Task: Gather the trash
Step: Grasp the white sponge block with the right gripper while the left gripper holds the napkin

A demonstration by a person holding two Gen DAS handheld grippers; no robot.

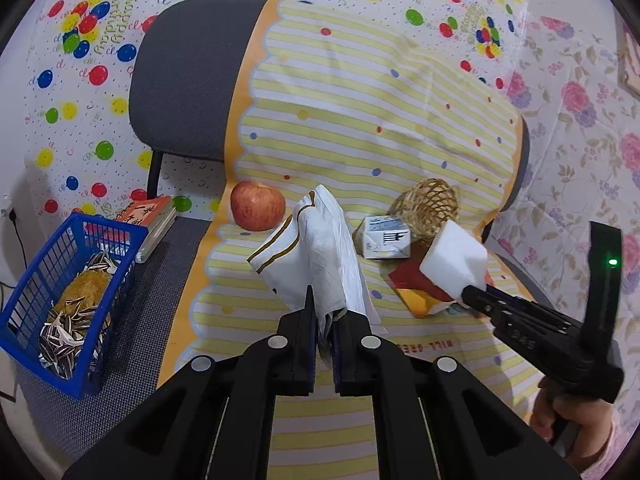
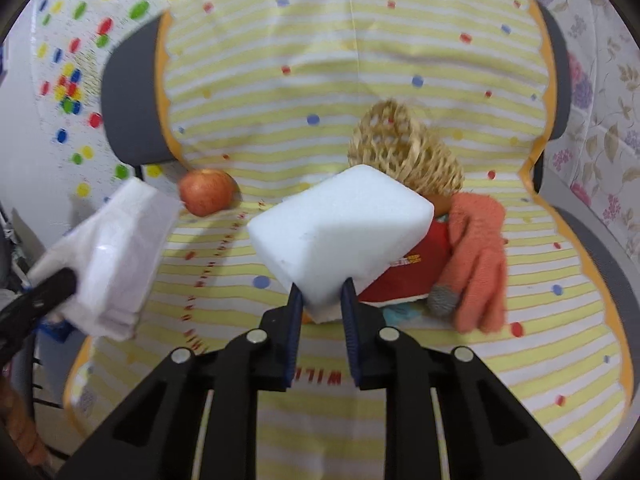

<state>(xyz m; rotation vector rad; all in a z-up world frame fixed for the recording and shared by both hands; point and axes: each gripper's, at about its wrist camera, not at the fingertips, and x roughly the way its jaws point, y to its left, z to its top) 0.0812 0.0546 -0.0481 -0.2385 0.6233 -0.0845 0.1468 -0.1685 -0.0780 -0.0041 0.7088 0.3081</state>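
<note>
The white foam block [image 2: 340, 232] is pinched at its lower corner by the right gripper [image 2: 322, 300], its jaws pressed into the soft foam, and it hangs tilted above the striped cloth [image 2: 360, 40] covering the chair seat, over a red packet [image 2: 420, 264] and beside an orange glove [image 2: 476, 256]. The left gripper [image 1: 326, 312] is pressed together on a crumpled white wrapper with a gold stripe [image 1: 316, 248], held up just in front of an apple [image 1: 258, 206]. The likely step is carrying both pieces to the blue basket [image 1: 116, 232], which sits at the left edge of the seat and already holds seed shells. Because the grip is only on a corner, the block should probably be moved smoothly and without swinging, then let go low over the basket's opening. The path leftward across the cloth looks open, but the two grippers are near each other, so the left one may best go first. The apple, a small milk carton [image 1: 386, 242] and a woven wicker ball [image 1: 430, 206] lie behind and should stay undisturbed; the book [image 1: 148, 216] flanks the basket's far side.
</note>
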